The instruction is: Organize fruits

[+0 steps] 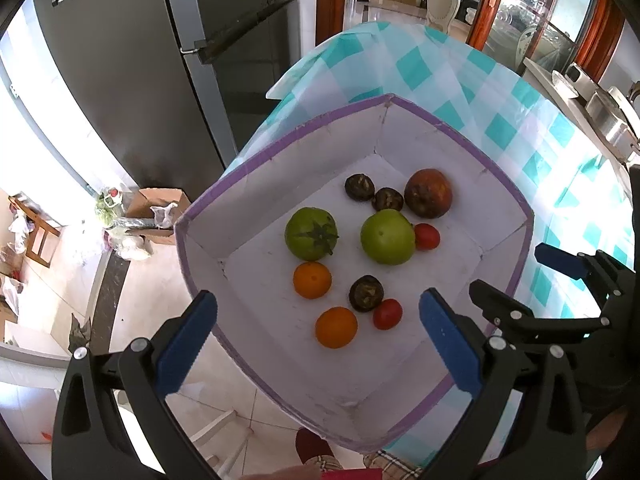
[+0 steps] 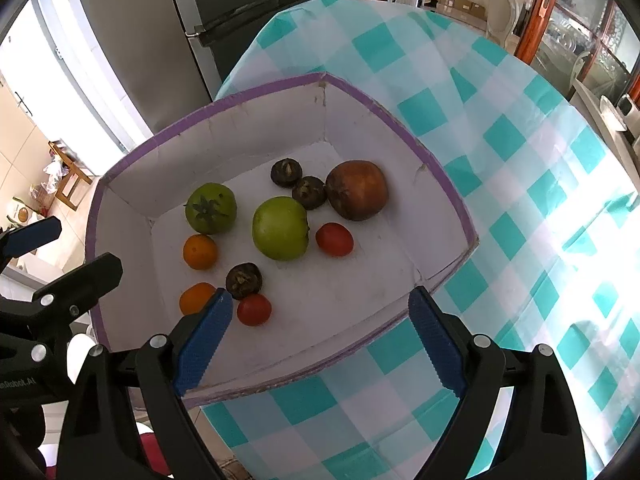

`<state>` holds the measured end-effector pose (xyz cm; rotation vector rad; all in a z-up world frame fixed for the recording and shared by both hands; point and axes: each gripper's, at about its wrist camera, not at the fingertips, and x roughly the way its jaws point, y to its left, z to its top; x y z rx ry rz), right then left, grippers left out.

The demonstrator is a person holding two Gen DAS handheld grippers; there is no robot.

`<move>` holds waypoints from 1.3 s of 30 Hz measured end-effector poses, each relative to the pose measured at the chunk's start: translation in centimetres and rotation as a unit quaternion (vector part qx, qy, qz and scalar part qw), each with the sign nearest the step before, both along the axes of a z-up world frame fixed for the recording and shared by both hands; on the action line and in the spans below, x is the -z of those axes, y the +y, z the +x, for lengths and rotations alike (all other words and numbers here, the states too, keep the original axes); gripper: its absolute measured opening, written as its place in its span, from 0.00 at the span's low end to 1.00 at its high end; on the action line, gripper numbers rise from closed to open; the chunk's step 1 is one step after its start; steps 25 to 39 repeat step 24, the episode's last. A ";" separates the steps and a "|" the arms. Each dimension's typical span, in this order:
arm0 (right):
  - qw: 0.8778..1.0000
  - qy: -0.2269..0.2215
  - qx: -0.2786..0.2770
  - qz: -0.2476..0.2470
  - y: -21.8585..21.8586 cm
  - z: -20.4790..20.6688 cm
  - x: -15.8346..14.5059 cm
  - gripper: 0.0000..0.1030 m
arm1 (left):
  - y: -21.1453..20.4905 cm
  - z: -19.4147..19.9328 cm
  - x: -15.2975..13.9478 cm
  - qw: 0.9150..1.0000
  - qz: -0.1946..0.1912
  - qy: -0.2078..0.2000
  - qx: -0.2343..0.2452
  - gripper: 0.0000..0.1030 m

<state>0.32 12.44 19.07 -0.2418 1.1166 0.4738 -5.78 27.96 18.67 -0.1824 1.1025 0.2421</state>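
Left wrist: left gripper (image 1: 318, 344) wide, empty, above the box's (image 1: 280, 148) near wall; box overhangs the worktop's (image 1: 520, 128) left edge. Fruits (image 1: 388, 237) bunch mid-floor, bare floor nearest the gripper.
Right wrist: right gripper (image 2: 320, 340) wide, empty, over the box's near-right wall; checked worktop free rightward.

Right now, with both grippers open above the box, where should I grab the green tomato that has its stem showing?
Grip the green tomato across its round middle, coming straight down from above with the left gripper. Its stem star faces up and sideways, so avoid that. White floor lies bare on its left and right, giving the fingers room; the orange sits close on the near side.
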 end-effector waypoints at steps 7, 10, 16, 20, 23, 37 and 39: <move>1.000 0.001 0.002 0.000 -0.1 0.0 0.1 0.84 | -0.3 0.1 0.5 1.000 -0.007 0.005 -0.005 0.98; 1.000 0.001 0.002 0.000 -0.2 0.0 0.1 0.84 | -0.3 0.2 0.5 1.000 -0.009 0.006 -0.006 0.98; 1.000 -0.004 -0.002 0.002 -0.1 -0.3 -0.2 0.84 | 0.4 -0.3 0.2 1.000 0.006 -0.013 -0.027 0.98; 1.000 -0.008 -0.001 0.003 0.2 -0.7 -0.5 0.84 | 1.6 -0.9 0.1 0.999 -0.002 -0.006 -0.043 0.98; 1.000 -0.011 -0.004 0.006 0.7 -1.3 -0.9 0.84 | 2.2 -2.0 -0.6 0.999 0.006 -0.012 -0.049 0.98; 1.000 -0.012 -0.006 0.007 1.0 -1.6 -1.0 0.84 | 2.4 -2.4 -0.8 0.999 0.008 -0.014 -0.050 0.98; 1.000 -0.012 -0.006 0.007 1.0 -1.6 -1.0 0.84 | 2.4 -2.4 -0.8 0.999 0.008 -0.014 -0.050 0.98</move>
